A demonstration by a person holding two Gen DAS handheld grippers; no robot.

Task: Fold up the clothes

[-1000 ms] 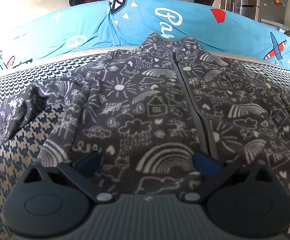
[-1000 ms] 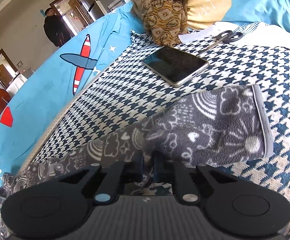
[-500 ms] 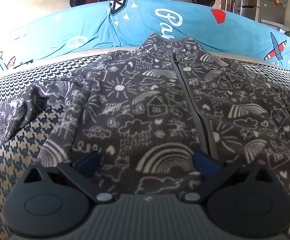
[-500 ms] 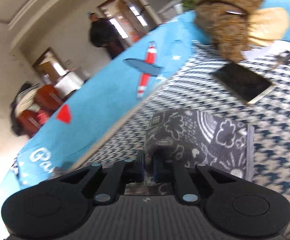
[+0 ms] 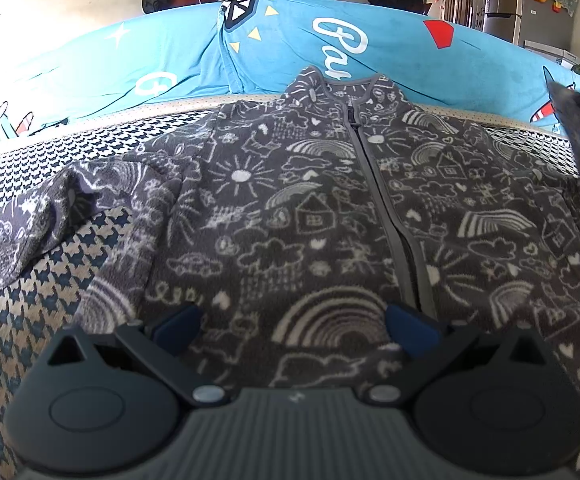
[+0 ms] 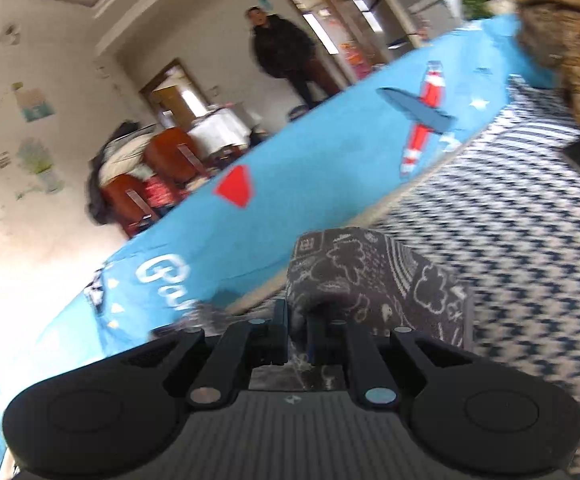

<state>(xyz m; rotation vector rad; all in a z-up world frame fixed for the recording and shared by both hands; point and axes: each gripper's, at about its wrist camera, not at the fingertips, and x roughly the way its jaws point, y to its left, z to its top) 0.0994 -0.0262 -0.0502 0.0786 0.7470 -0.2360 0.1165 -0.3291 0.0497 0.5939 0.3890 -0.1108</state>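
Left wrist view shows us the fleece jacket [image 5: 313, 216] lying flat and face up just ahead of our left gripper [image 5: 290, 320], its long axis running straight away from us: hem nearest the fingers, collar at the far end, grey zipper [image 5: 385, 204] down the middle. Our left gripper's jaws stand wide apart over the hem, holding nothing; whether the blue pads [image 5: 176, 322] touch the cloth we cannot tell. Soft dark grey pile carries white doodles of rainbows, suns and houses. Beneath lies a houndstooth cover [image 5: 38, 296], with a blue printed quilt [image 5: 162, 64] beyond. Our right gripper [image 6: 295, 330] is pinched nearly closed on the jacket's sleeve [image 6: 373, 272], whose grey-edged cuff drapes ahead and right of the fingers, lifted off the houndstooth.
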